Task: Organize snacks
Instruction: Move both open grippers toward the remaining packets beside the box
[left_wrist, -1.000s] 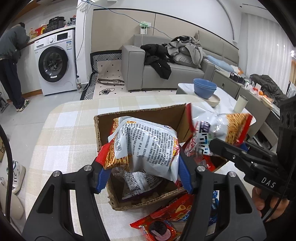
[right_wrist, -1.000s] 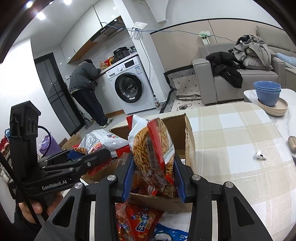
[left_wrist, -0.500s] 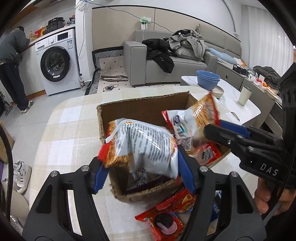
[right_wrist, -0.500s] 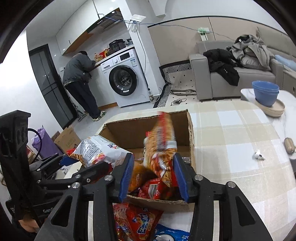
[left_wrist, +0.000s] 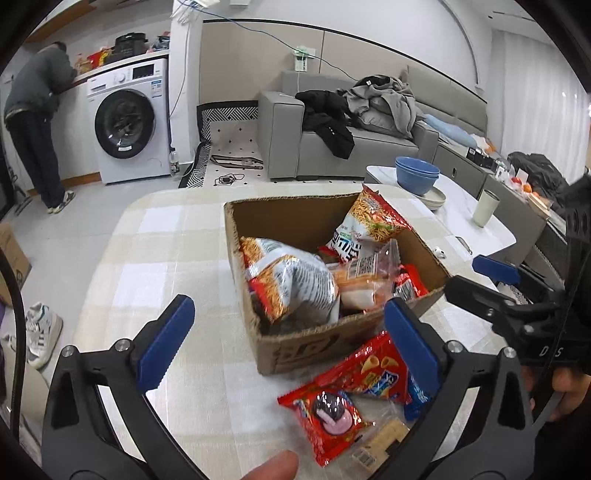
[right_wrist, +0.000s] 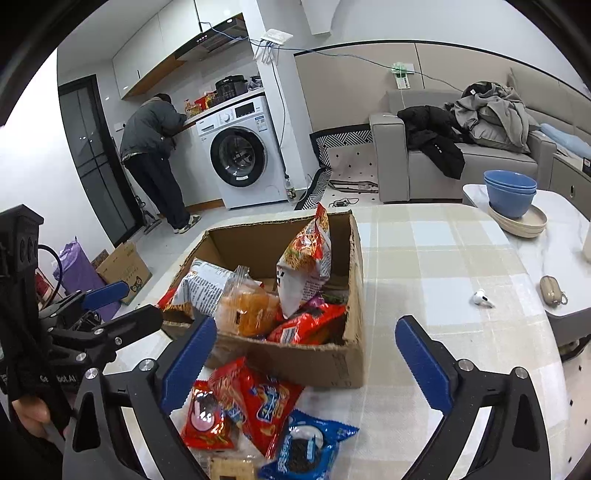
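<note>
Two snack bags now lie dropped in the cardboard box (left_wrist: 314, 343).
Both tools, left tool (left_wrist: 284, 339) and right tool (right_wrist: 306, 362), have just sprung wide and hold nothing; the white noodle bag (left_wrist: 295, 284) and the orange-red bag (right_wrist: 306, 258) rest inside, while several red packets (right_wrist: 258, 402) wait on the tabletop (left_wrist: 177, 258).

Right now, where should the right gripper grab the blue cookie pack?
My call: pinch the blue cookie pack across its flat middle, from above. It lies flat on the table, clear of the box, its left edge overlapping the red chip bag.
</note>
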